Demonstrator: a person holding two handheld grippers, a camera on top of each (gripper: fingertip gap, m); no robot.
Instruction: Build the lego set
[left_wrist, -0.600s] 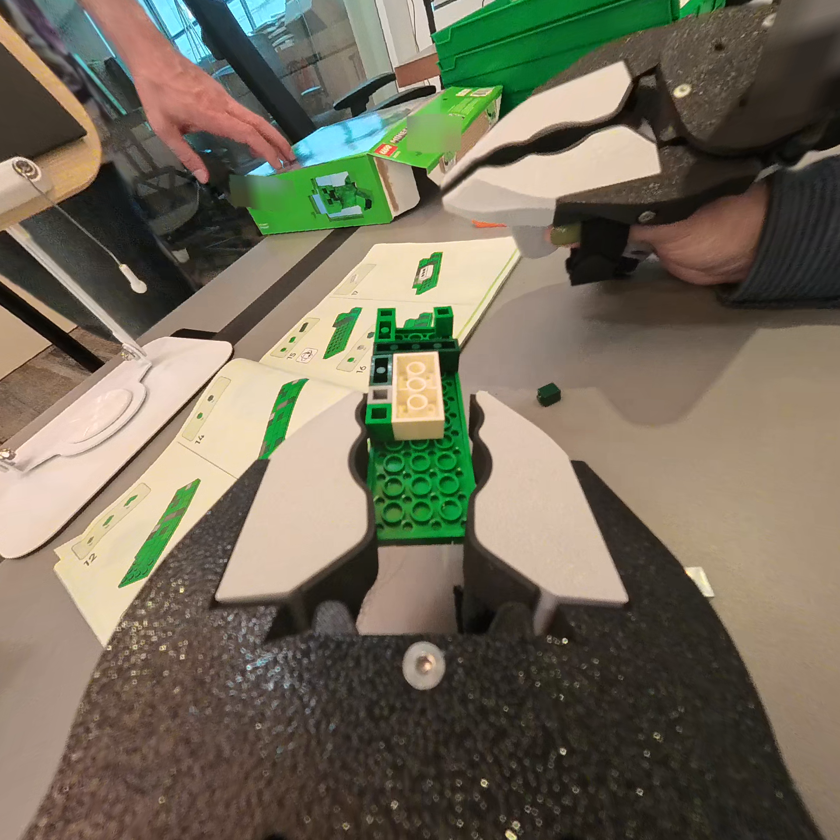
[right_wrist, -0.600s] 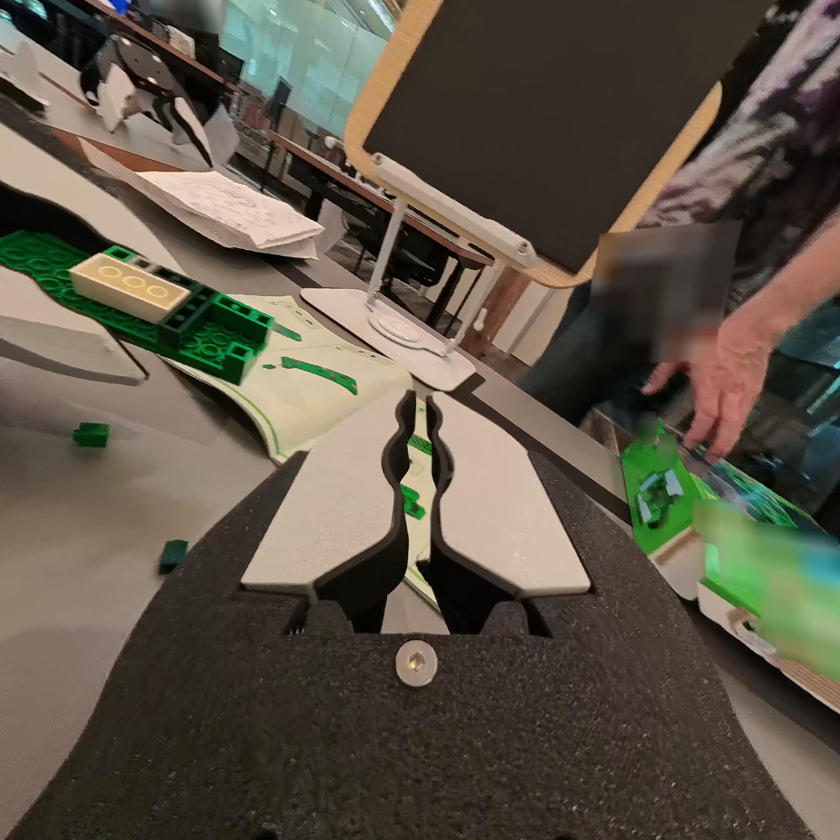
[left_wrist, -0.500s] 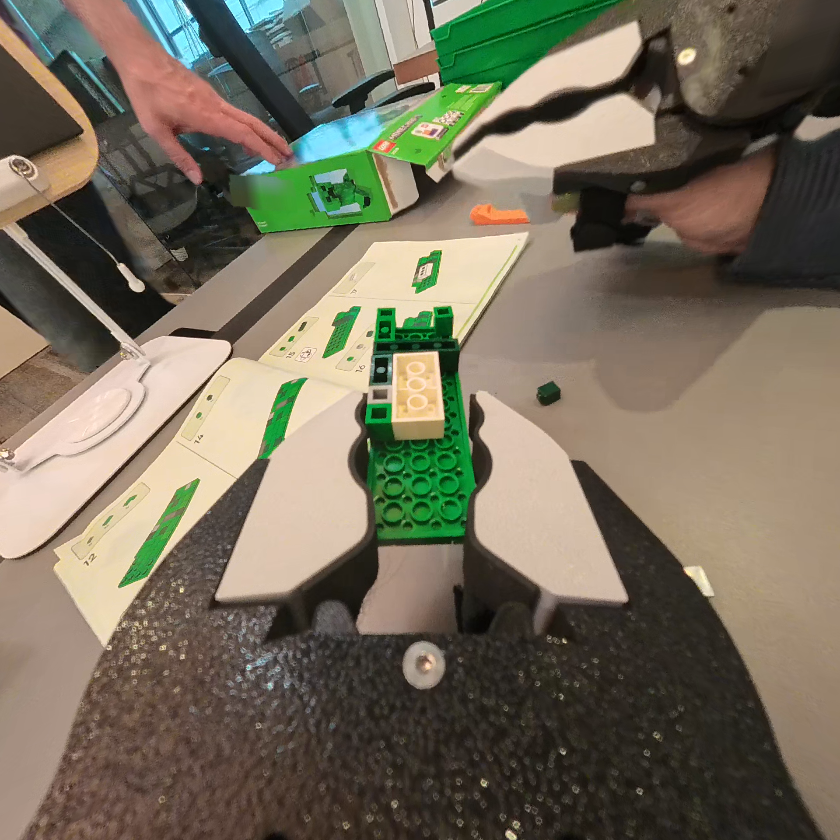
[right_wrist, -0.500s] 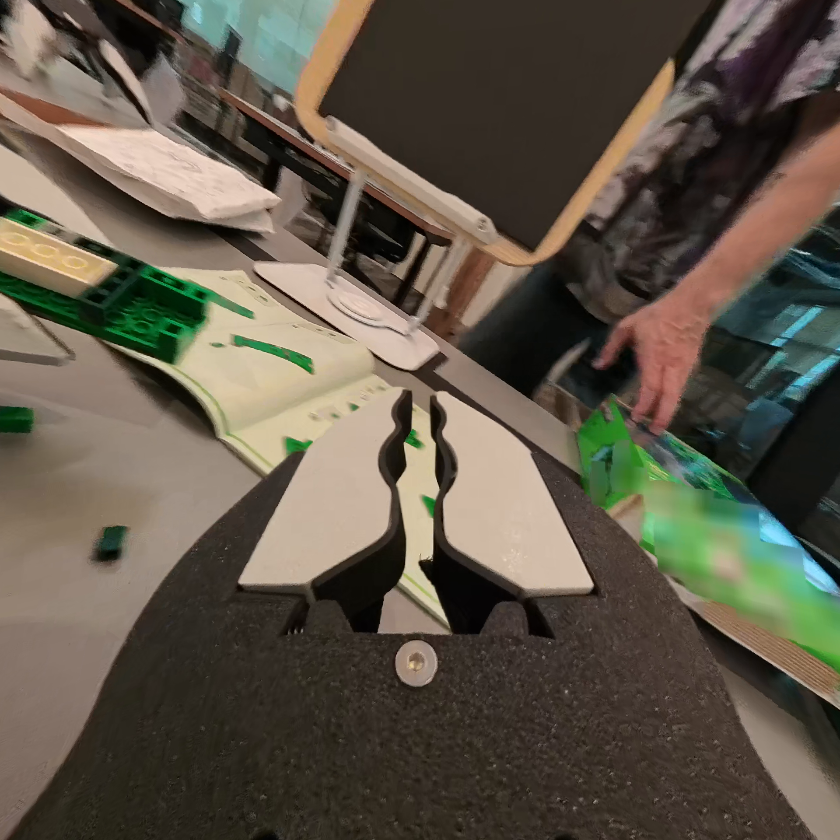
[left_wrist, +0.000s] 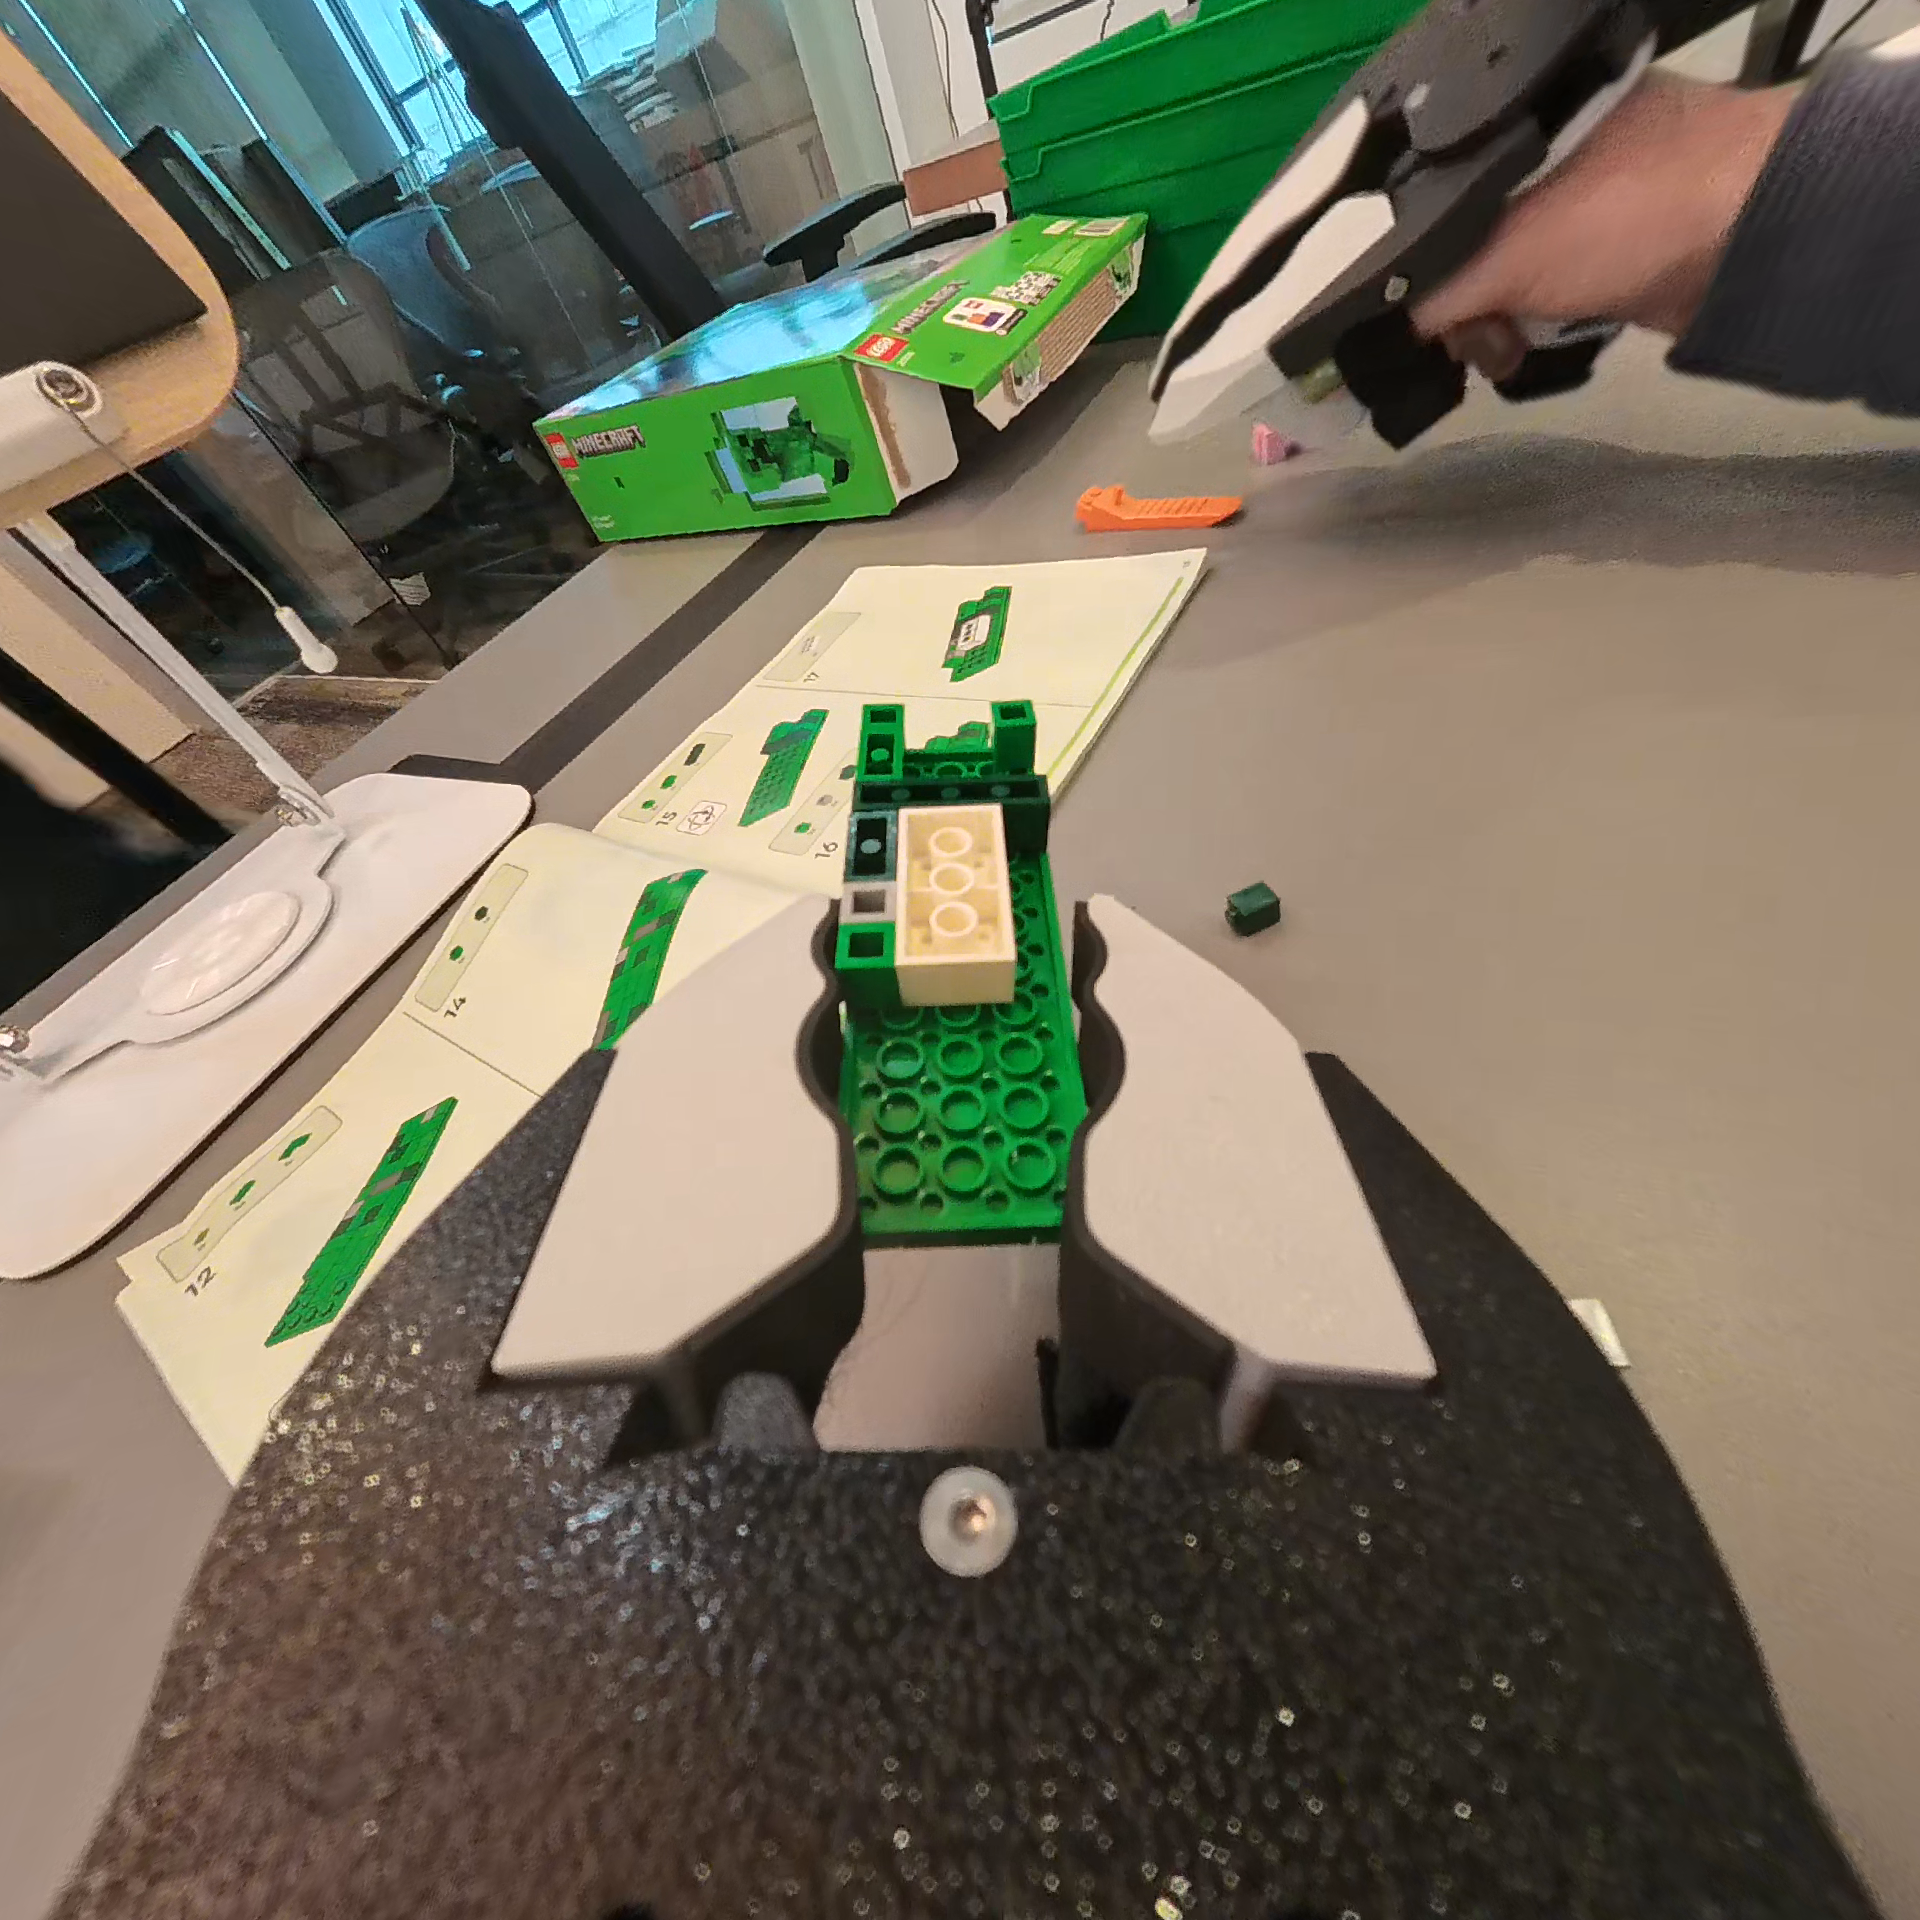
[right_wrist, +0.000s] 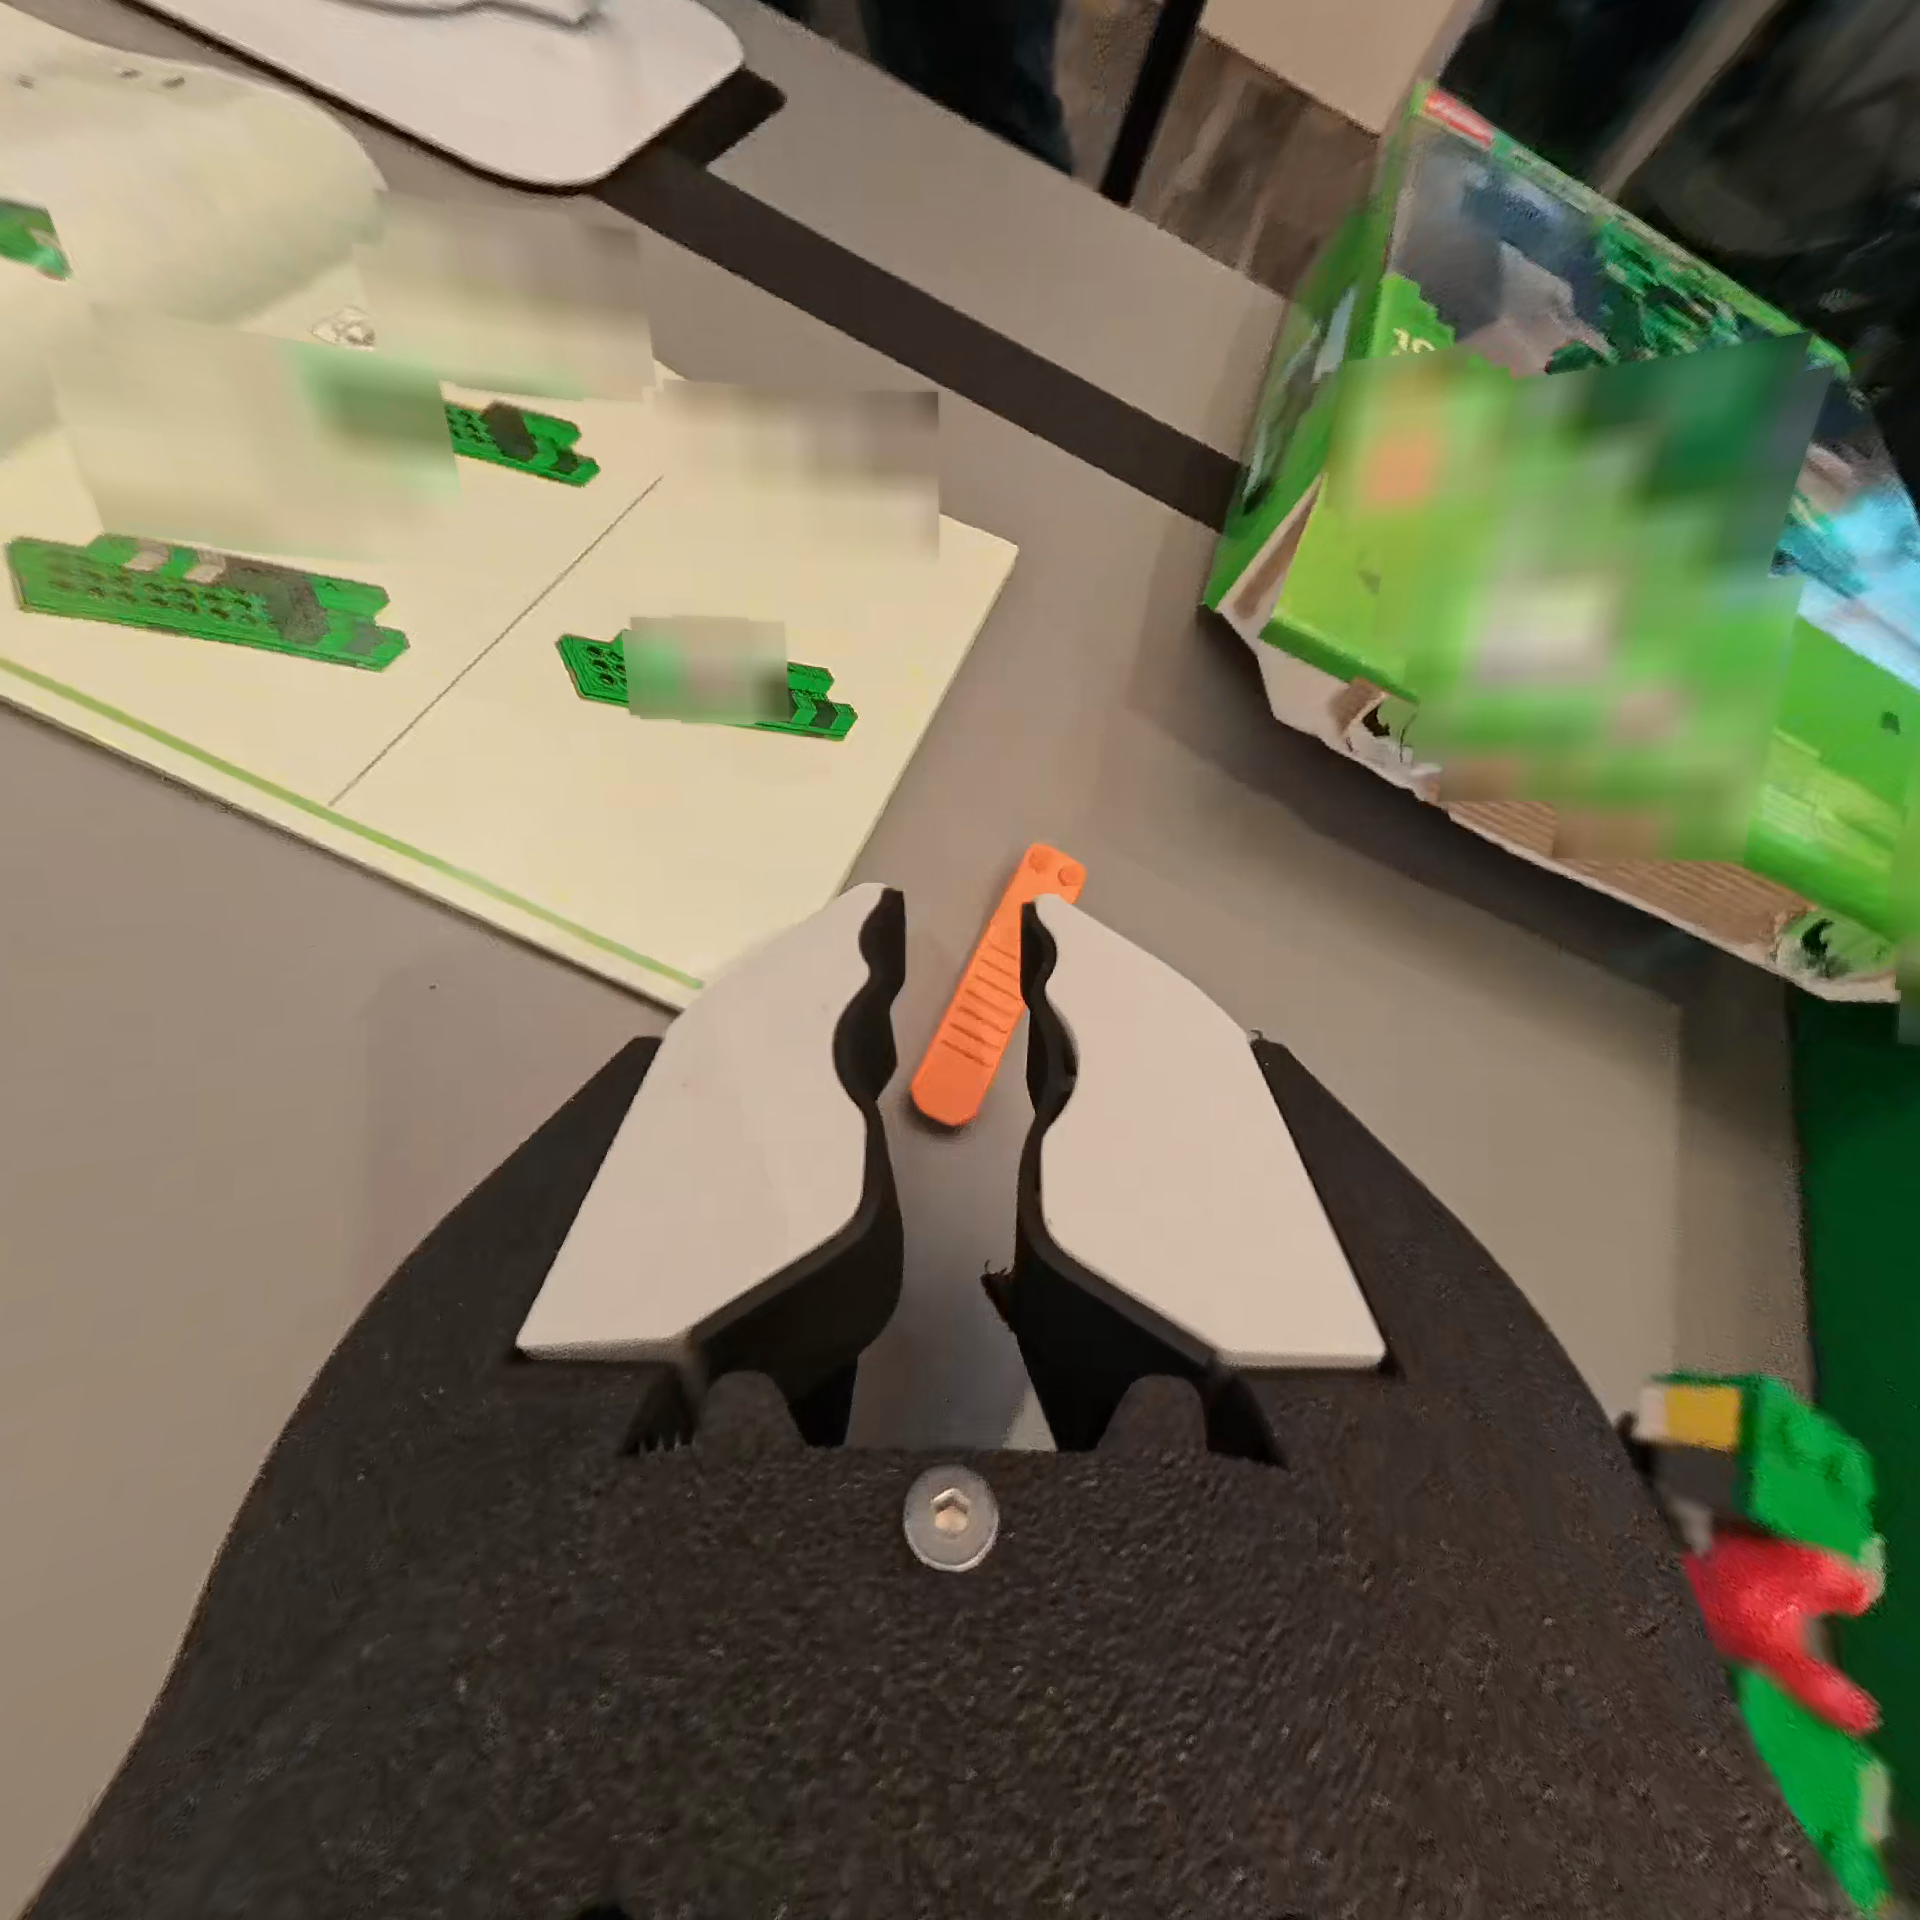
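The left tool is gripping the green lego build by its sides, above the instruction booklet. The right tool is hovering, released and empty, over the orange brick separator on the table.

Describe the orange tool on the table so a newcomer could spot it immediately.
Start at the open white instruction booklet on the grey table, then look past its corner toward the green cardboard box. There lies a flat, ridged orange plastic brick separator, the only orange thing there, below the right hand-held gripper.
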